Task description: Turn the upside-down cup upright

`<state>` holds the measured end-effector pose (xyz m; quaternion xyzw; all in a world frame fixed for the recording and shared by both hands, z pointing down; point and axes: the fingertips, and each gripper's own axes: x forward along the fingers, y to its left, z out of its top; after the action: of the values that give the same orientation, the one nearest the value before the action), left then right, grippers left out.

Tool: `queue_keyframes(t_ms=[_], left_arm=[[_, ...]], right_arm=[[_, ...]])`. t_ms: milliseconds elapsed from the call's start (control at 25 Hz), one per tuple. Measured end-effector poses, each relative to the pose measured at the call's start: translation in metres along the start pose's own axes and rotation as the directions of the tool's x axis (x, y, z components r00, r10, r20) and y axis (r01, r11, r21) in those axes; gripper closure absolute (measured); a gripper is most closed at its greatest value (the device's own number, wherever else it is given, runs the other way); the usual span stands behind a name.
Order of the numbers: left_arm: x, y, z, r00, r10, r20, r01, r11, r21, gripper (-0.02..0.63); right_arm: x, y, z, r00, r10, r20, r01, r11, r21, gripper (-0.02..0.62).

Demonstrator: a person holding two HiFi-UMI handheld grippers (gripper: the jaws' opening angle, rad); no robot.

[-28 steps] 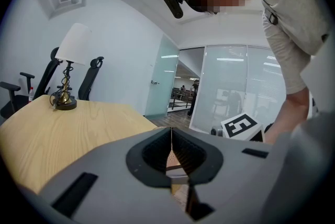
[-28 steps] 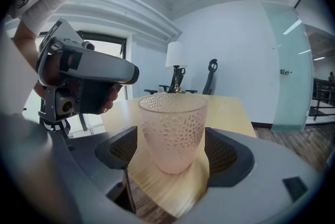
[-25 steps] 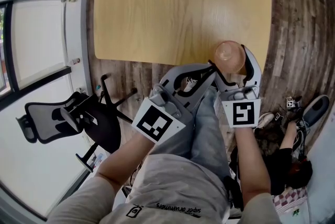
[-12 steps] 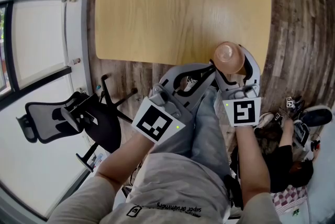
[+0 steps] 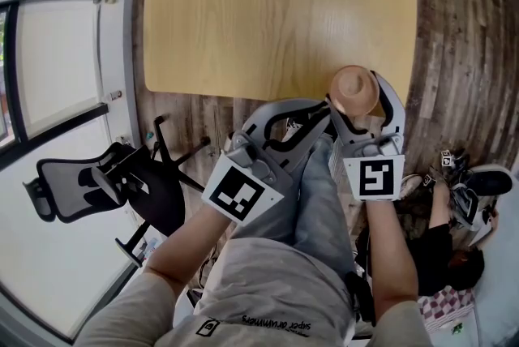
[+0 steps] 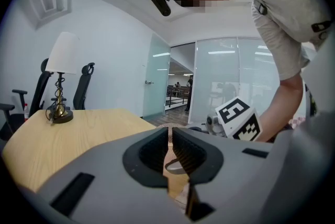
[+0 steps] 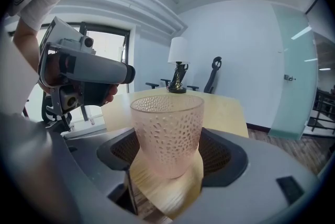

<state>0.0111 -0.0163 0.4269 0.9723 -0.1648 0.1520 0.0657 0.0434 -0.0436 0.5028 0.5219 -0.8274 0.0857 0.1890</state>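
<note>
Where the cup (image 7: 167, 129) sits: between the jaws of my right gripper (image 7: 170, 157), at the near edge of the table (image 5: 276, 13), toward its right corner as I look down from the head view.
Cup's pose: upright, mouth up, narrower base down.
Cup's look: pale pink, see-through, dimpled all over the wall, with a smooth rim.
Right gripper: jaws closed in on the cup, one black ribbed pad (image 7: 217, 152) against each side of its lower half. I read this as a pinch on the cup.
Under the cup: the table's wood grain shows just beneath the base. Whether the base touches the wood I can't tell.
Left gripper (image 6: 170, 139): jaws pressed together, only a thin slit between the pads, nothing in it.
Left gripper's place: just beside the right one, on its left, with its tip aimed at the cup and very near it. Whether the tip touches the cup I can't tell.
Table: light wood, bare across the middle. A lamp (image 7: 179, 68) with a white shade stands at the far end.
Around: dark plank floor (image 5: 458, 29) beyond the table's edges, and a black office chair (image 5: 105, 183) off to the left in the head view.
</note>
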Motion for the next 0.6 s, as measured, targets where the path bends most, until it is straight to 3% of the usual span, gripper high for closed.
queue_keyframes(t_ms=[120, 320, 600], left_arm=[[0.002, -0.004, 0.0, 1.0, -0.015, -0.016, 0.017, 0.997, 0.081, 0.584], [0.012, -0.012, -0.002, 0.998, -0.036, -0.045, 0.042, 0.985, 0.165, 0.495], [0.024, -0.026, -0.006, 0.99, -0.051, -0.135, 0.085, 0.962, 0.26, 0.479]], right_arm=[[-0.002, 0.0, 0.003, 1.0, -0.001, -0.023, 0.0, 0.999, -0.04, 0.233], [-0.005, -0.007, 0.001, 0.996, -0.012, -0.089, 0.005, 0.997, -0.082, 0.233], [-0.008, -0.006, -0.001, 0.978, -0.07, -0.198, 0.022, 0.973, -0.232, 0.233]])
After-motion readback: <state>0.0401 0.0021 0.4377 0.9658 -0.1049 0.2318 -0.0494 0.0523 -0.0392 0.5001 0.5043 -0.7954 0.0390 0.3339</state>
